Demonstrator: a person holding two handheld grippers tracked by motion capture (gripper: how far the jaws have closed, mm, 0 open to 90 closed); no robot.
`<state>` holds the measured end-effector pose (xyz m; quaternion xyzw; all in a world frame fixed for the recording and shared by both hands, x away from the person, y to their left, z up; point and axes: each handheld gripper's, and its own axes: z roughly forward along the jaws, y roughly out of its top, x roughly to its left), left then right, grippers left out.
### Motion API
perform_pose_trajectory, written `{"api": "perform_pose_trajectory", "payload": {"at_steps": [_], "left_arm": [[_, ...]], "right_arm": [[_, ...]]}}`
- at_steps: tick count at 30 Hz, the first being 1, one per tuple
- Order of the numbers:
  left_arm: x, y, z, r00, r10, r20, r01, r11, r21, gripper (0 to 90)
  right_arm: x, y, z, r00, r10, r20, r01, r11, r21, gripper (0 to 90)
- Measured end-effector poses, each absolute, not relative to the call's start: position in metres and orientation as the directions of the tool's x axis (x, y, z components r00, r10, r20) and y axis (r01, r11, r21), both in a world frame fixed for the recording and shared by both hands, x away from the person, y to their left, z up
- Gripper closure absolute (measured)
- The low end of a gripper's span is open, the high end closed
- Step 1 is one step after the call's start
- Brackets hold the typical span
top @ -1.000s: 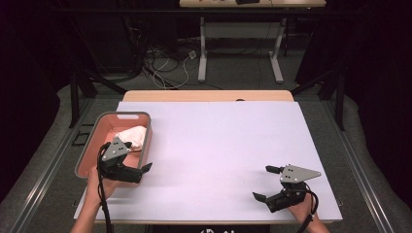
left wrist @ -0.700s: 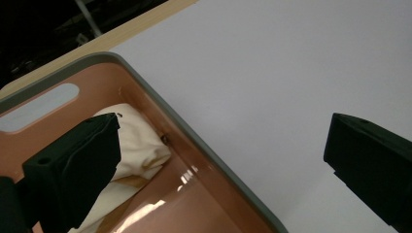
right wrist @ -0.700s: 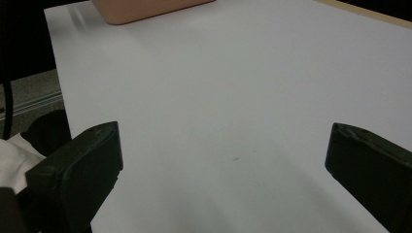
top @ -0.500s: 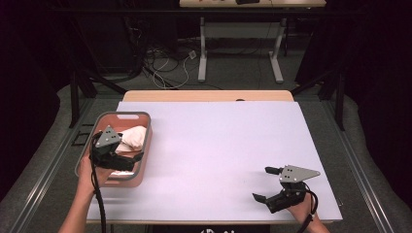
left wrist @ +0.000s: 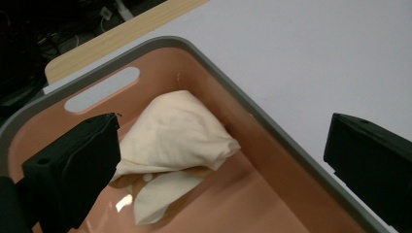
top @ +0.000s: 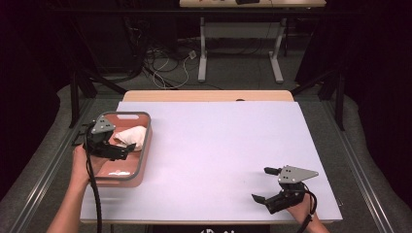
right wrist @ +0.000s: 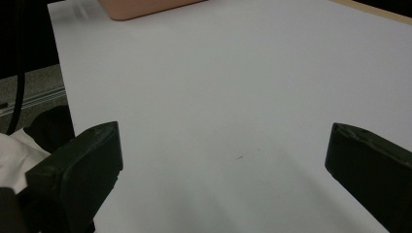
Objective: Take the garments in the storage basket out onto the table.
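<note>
Cloth (left wrist: pixel 177 131), cream-white and crumpled, lies inside the pink bin (top: pixel 141 165) with the grey rim, toward the bin's far end and against its right wall. The bin stands at the left edge of the bench (top: pixel 218 145), about halfway between the near and far edges. A slot handle is cut in the bin's far wall.

The left tool (top: pixel 116 150) hangs over the bin, its tips just short of the cloth. In the left gripper view its two black jaws are spread wide: one sits above the bin floor beside the cloth, the other reaches out past the bin's right rim over the bench. Nothing is between them, and neither jaw touches the cloth. The person's left hand (top: pixel 82 162) holds this tool from the bin's left side.

The right tool (top: pixel 265 184) rests low near the bench's near right corner, well apart from the bin. Its jaws are also spread wide, with bare bench between them.
</note>
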<state>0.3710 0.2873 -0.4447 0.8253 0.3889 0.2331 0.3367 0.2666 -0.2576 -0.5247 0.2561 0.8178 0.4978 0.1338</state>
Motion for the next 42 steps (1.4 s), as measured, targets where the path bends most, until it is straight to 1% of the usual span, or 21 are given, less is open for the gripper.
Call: {"api": "perform_pose_trajectory", "payload": {"at_steps": [11,19,42], "left_arm": [[0.395,0.296,-0.443,0.562,0.816,0.138,0.539,-0.487,0.687,0.0],[0.407,0.301,-0.452,0.548,0.825,0.138,0.574,-0.491,0.656,0.0],[0.428,0.291,-0.471,0.557,0.814,0.167,0.621,-0.541,0.567,0.0]], "right_arm": [[0.267,-0.257,-0.525,-0.834,0.55,0.041,0.29,0.375,0.881,0.0],[0.266,-0.257,-0.525,-0.835,0.549,0.04,0.288,0.374,0.881,0.0],[0.266,-0.256,-0.526,-0.838,0.544,0.04,0.288,0.379,0.88,0.0]]}}
